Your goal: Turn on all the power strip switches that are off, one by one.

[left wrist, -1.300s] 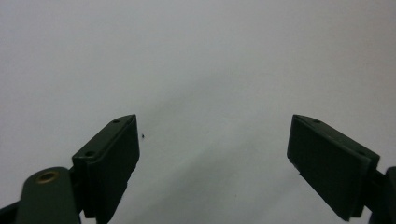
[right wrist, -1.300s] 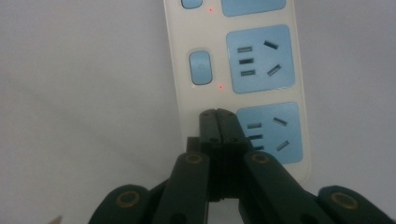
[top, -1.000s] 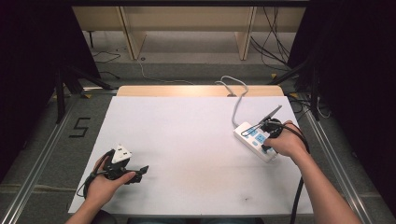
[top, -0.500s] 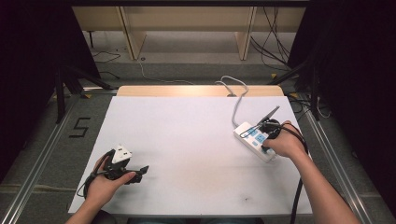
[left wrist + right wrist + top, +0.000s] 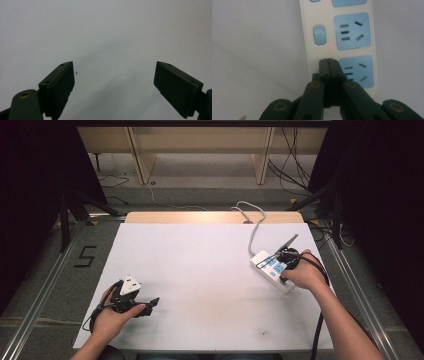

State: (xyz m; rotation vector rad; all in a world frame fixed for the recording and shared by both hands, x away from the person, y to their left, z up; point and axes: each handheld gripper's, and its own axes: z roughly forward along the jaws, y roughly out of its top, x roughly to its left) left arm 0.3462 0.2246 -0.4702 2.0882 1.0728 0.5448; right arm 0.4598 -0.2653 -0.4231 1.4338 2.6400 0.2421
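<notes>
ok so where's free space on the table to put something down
The wide middle of the table, between the left gripper and the power strip, is bare, as is the far strip. It is crowded only at the right gripper over the strip.

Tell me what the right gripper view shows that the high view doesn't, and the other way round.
Right gripper view alone: the power strip's blue sockets, its switch button, small red lights, and the right claw shut, its tips over the strip. High view alone: the left claw near the table's left front, both hands and the strip's grey cable. Both share: the white strip on the white table.
</notes>
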